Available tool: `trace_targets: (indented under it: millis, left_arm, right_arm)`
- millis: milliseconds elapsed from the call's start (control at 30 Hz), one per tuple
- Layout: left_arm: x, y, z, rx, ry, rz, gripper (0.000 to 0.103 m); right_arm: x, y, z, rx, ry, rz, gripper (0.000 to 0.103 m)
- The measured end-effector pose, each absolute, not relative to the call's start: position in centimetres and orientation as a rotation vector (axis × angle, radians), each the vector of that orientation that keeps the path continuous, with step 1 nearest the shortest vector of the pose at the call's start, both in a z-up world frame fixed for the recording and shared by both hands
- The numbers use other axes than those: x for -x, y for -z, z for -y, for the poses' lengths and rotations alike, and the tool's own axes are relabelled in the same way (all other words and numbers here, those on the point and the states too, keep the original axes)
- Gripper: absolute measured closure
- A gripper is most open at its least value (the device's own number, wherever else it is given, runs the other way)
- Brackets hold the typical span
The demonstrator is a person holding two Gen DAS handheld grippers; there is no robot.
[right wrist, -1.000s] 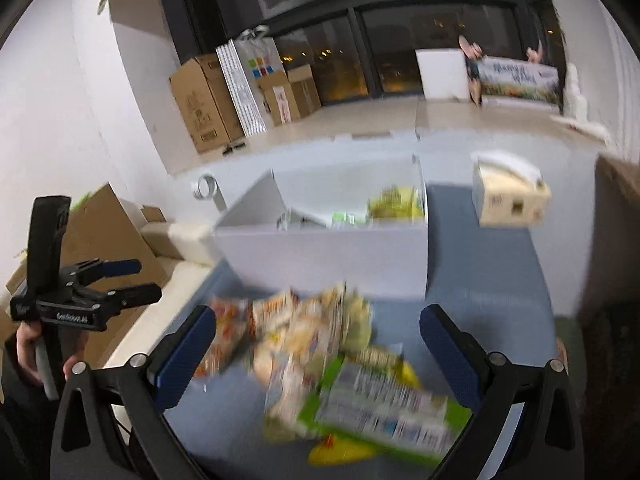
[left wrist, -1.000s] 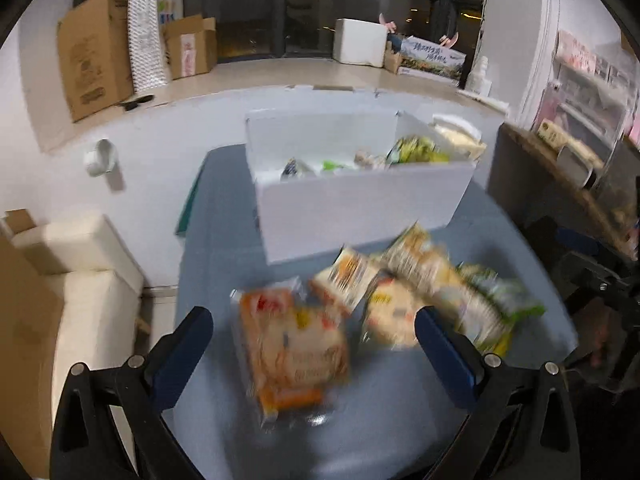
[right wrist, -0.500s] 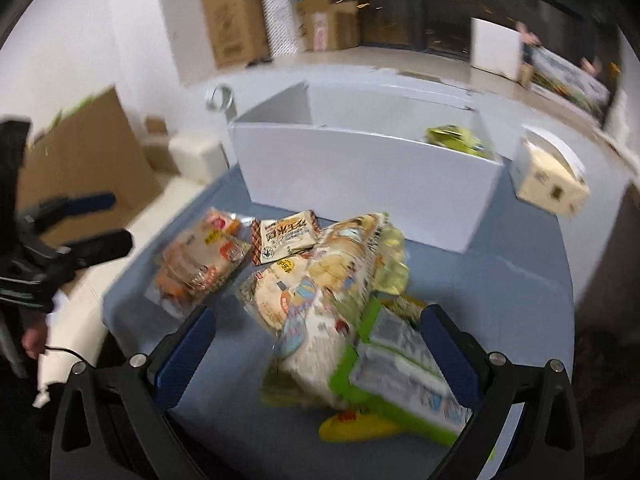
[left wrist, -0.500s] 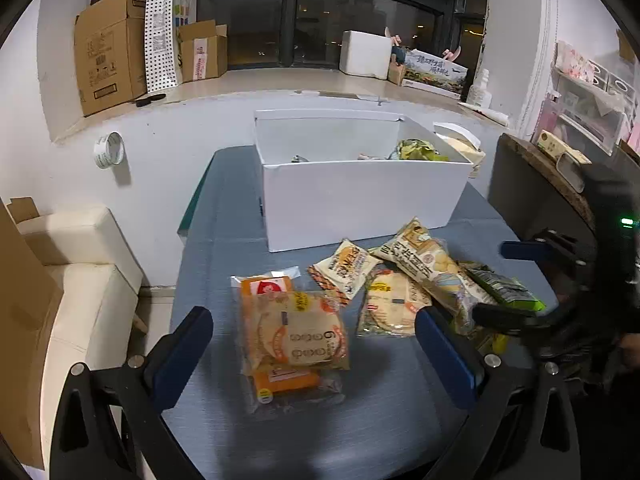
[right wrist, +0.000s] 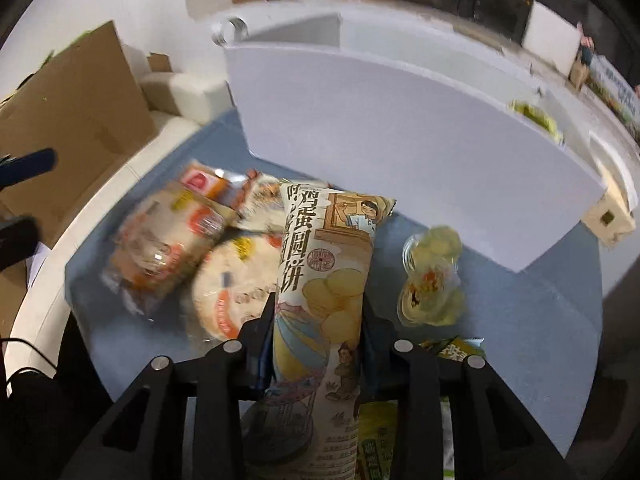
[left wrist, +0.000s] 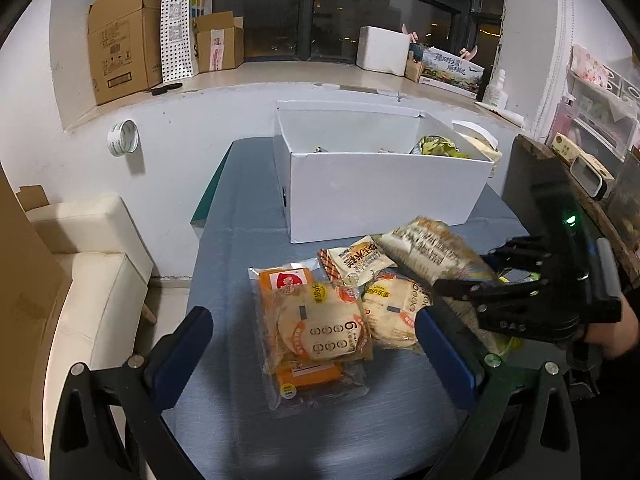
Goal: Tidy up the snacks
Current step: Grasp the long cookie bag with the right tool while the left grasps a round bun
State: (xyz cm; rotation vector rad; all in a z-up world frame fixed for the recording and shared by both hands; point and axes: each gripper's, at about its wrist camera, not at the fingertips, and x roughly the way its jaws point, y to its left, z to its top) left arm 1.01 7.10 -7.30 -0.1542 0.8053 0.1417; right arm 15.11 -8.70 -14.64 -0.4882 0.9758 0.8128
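Note:
Several snack packs lie on the blue-grey table in front of an open white box that holds a few snacks. My right gripper points down at the pile, and its jaws are closing on a long illustrated biscuit pack, with the pads pressing its sides. My left gripper hangs open above a round cake pack that lies on an orange pack. A second round cake pack and a small pack lie beside it. A clear pack of green biscuits sits right of the held pack.
A cream sofa and a cardboard sheet stand left of the table. Cartons line the window ledge and a tape roll hangs on the wall. A dark counter with shelves is at the right. A small carton stands behind the box.
My right gripper came down onto the pile, rolled, and its wide-open jaws closed around the long biscuit pack. The left gripper stayed where it was, still open.

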Motion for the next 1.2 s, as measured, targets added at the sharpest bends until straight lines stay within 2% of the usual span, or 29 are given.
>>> trace_targets:
  millis: [400,567,833,1067,1100,1133,1200]
  left_arm:
    - [-1.9,8.3,-6.2,0.093,-0.137,-0.844,0.000]
    - [-2.5,9.6,-5.9,0.052,-0.126,-0.888,0.000]
    - [-5.8,13.0,-3.2,-0.101,-0.139,-1.005,0.000]
    - [-8.3,15.4,-5.1,-0.030,-0.152,-1.075,0.000]
    - [-8.5,15.7,-5.6,-0.001,-0.147,-1.088,0.002]
    - [-8.7,15.9,-6.0,0.024,-0.138,-1.095,0.017]
    - [-8.5,15.8,-6.8,0.069,-0.143,-1.080,0.025]
  right_arm:
    - [-14.3,8.4,11.1,0.330,-0.812,-0.850,0.065]
    - [-11.8,6.0,14.9,0.261,-0.796,-0.789,0.065]
    - [-10.8,7.1,20.5,0.164,-0.684,-0.832,0.065]
    - [-11.3,8.2,21.1,0.141,-0.687,-0.863,0.065]
    - [-11.3,8.2,21.0,0.141,-0.690,-0.863,0.065]
    - [-11.3,8.3,20.8,0.145,-0.695,-0.864,0.065]
    - [-11.1,8.4,20.6,0.150,-0.702,-0.864,0.065]
